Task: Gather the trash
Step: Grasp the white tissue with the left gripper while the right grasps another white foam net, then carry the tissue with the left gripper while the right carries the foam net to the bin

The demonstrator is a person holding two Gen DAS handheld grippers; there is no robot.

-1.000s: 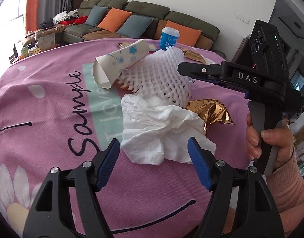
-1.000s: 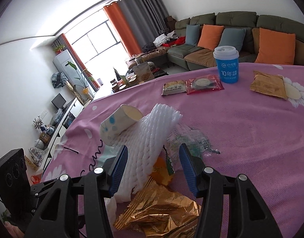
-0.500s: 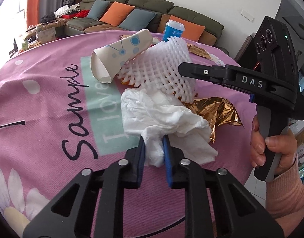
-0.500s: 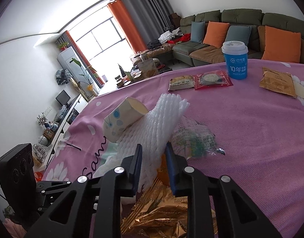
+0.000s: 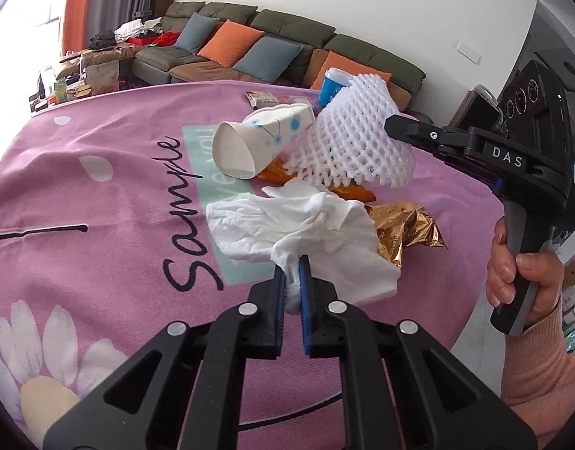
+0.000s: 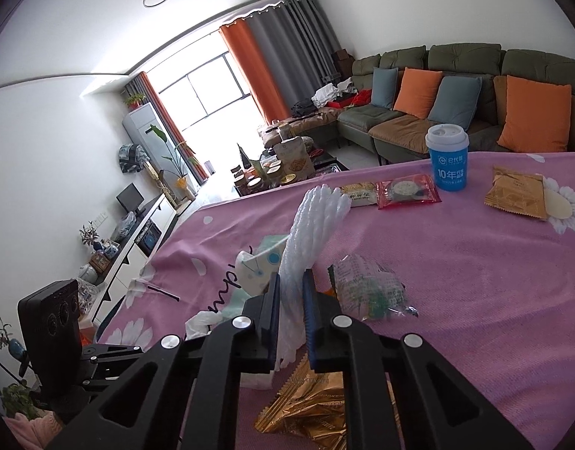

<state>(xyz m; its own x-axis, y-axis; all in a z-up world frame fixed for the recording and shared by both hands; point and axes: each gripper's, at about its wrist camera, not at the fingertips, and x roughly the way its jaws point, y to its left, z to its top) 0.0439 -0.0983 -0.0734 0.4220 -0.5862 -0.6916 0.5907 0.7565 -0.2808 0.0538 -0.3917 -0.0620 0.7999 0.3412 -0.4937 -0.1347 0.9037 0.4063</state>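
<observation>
A crumpled white tissue [image 5: 287,225] lies on the pink tablecloth [image 5: 100,187]. My left gripper [image 5: 292,262] pinches its near edge, jaws still closing tight. A white foam fruit net [image 5: 355,142] hangs raised above the pile, squeezed flat in my right gripper [image 6: 290,277], whose jaws are also closing on the net [image 6: 313,217]. A paper cup with blue dots [image 5: 257,142] lies on its side beside the net. A gold foil wrapper [image 5: 404,228] sits under the tissue's right side. A clear plastic wrapper [image 6: 366,292] lies right of the right gripper.
A blue lidded cup [image 6: 447,157] stands at the table's far side, with a red snack packet [image 6: 407,191] and a brown packet [image 6: 514,191] near it. A person's hand in a pink sleeve [image 5: 520,273] holds the right gripper. A sofa stands beyond the table.
Both grippers went from open to closed: the left onto the tissue's near edge, the right onto the foam net. The net has risen off the pile.
</observation>
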